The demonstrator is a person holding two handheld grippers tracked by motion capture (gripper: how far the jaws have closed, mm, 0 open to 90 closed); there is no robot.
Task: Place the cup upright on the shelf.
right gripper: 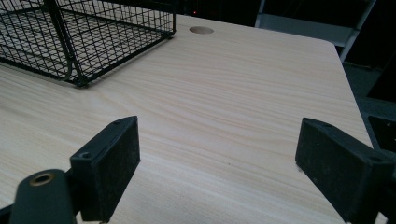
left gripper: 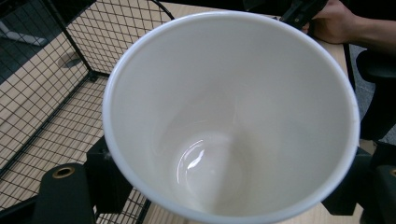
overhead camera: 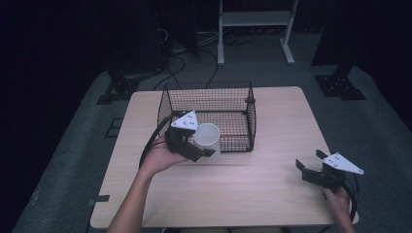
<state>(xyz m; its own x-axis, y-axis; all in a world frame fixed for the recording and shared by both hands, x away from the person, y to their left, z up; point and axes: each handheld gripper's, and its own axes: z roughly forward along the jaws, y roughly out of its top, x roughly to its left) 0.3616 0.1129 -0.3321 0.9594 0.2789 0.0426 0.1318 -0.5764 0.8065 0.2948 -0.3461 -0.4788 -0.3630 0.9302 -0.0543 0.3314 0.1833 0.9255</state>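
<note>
White cup point(left gripper: 233, 116), plain and unlabelled, is gripped by my left gripper point(overhead camera: 197, 145), raised at the wire basket point(overhead camera: 209, 104) front edge. My right gripper point(right gripper: 217, 172) fingers stand open, empty, over the worktop point(right gripper: 243, 93).

Wooden table point(overhead camera: 272, 189), wire basket point(overhead camera: 248, 119) on it

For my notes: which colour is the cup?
The cup is plain white, clearest in the left gripper view.

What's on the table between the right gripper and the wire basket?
Nothing: in the right gripper view, bare wood runs from the open right gripper to the wire basket. The high view agrees; the white cup sits in the left gripper.
</note>
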